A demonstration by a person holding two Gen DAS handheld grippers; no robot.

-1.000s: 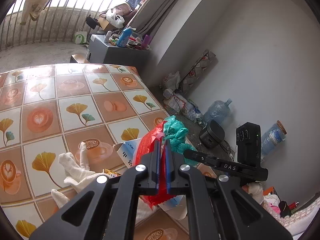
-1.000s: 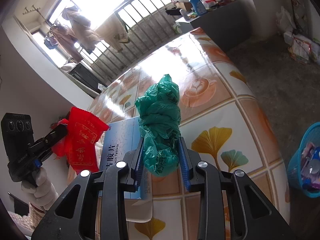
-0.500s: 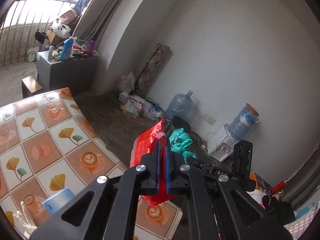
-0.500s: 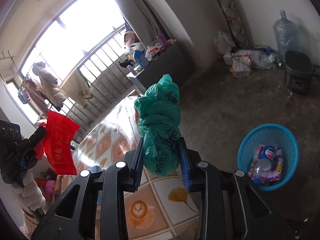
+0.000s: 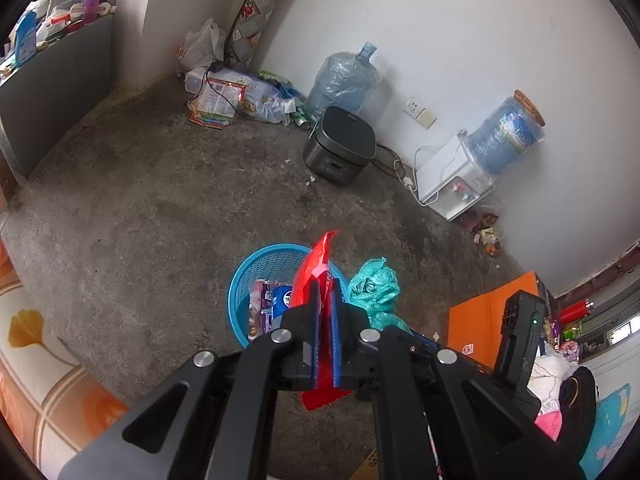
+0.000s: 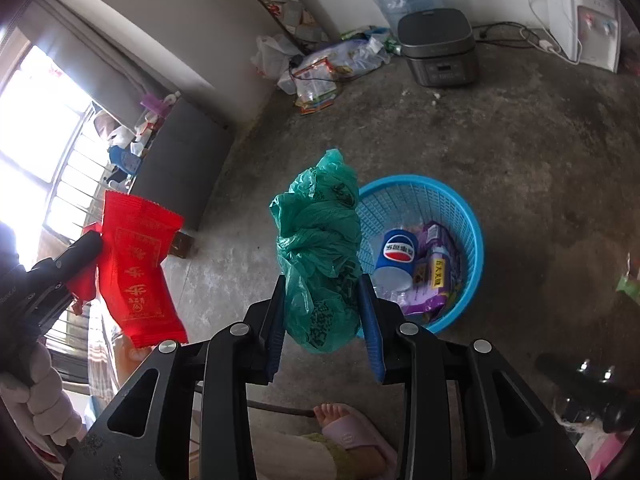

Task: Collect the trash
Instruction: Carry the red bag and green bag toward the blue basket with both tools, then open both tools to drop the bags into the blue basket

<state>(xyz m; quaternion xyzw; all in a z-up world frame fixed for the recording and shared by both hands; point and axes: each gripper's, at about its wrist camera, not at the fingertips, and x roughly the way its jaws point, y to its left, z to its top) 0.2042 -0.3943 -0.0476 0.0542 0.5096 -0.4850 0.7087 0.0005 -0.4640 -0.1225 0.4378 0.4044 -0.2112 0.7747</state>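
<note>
My left gripper (image 5: 325, 285) is shut on a flat red wrapper (image 5: 316, 264), which stands edge-on over the near rim of a blue mesh basket (image 5: 256, 264) on the floor. Held in my right gripper (image 6: 322, 286), a crumpled green plastic bag (image 6: 320, 236) is pinched between the blue pads and hangs just left of the basket (image 6: 464, 216). Inside the basket lie a Pepsi cup (image 6: 398, 250) and a purple packet (image 6: 434, 268). In the right wrist view the left gripper (image 6: 86, 246) holds the red wrapper (image 6: 136, 264) off to the left. The green bag (image 5: 376, 284) shows beside the left fingers.
A dark rice cooker (image 5: 340, 146), a water jug (image 5: 340, 80) and a white dispenser (image 5: 452, 176) line the far wall, with bags of clutter (image 5: 236, 96). An orange box (image 5: 484, 316) stands at the right. The tiled table edge (image 5: 36, 360) is at the left. A slippered foot (image 6: 344, 428) is below.
Both grippers swung away from the patterned table and tipped down over the concrete floor. The blue basket now lies just ahead of them. The wrapper and the bag stay gripped.
</note>
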